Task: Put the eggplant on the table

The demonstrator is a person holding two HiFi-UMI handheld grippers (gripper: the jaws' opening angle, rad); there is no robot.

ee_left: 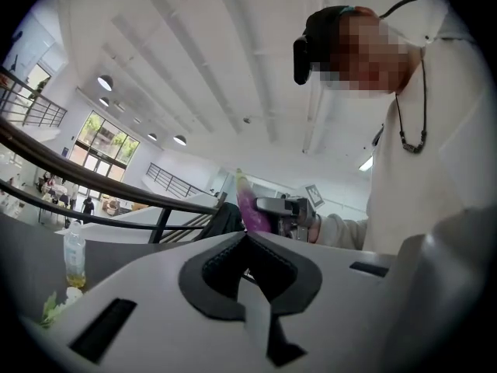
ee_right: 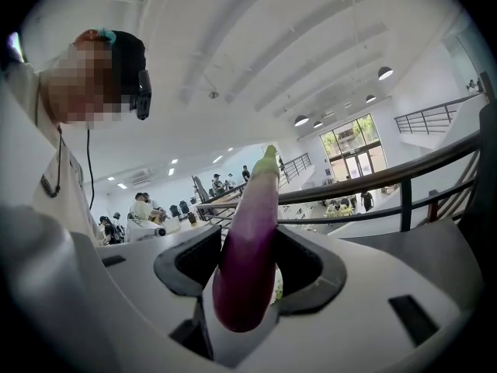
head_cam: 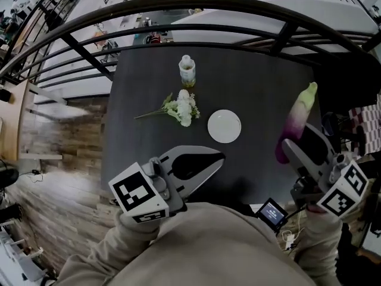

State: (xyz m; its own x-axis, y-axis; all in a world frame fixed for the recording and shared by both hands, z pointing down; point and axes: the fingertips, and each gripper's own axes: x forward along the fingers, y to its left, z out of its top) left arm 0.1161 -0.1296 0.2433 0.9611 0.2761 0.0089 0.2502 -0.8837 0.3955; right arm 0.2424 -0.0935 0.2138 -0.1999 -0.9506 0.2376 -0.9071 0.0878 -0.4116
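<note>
A long purple eggplant [head_cam: 296, 121] with a pale green stem end hangs over the right edge of the dark table [head_cam: 256, 82]. My right gripper [head_cam: 287, 150] is shut on its lower purple part. In the right gripper view the eggplant [ee_right: 248, 247] stands almost upright between the jaws, stem end up. My left gripper [head_cam: 220, 157] is over the table's near edge, jaws shut with nothing between them. The left gripper view looks across its closed tips [ee_left: 247, 235] to the eggplant [ee_left: 250, 208] and the right gripper [ee_left: 289, 208] beyond.
On the table stand a small bottle [head_cam: 187, 71], a bunch of white flowers [head_cam: 183, 107] and a white plate [head_cam: 224, 126]. A dark curved railing [head_cam: 178, 5] runs behind the table. A small device with a lit screen [head_cam: 272, 212] hangs at the person's waist.
</note>
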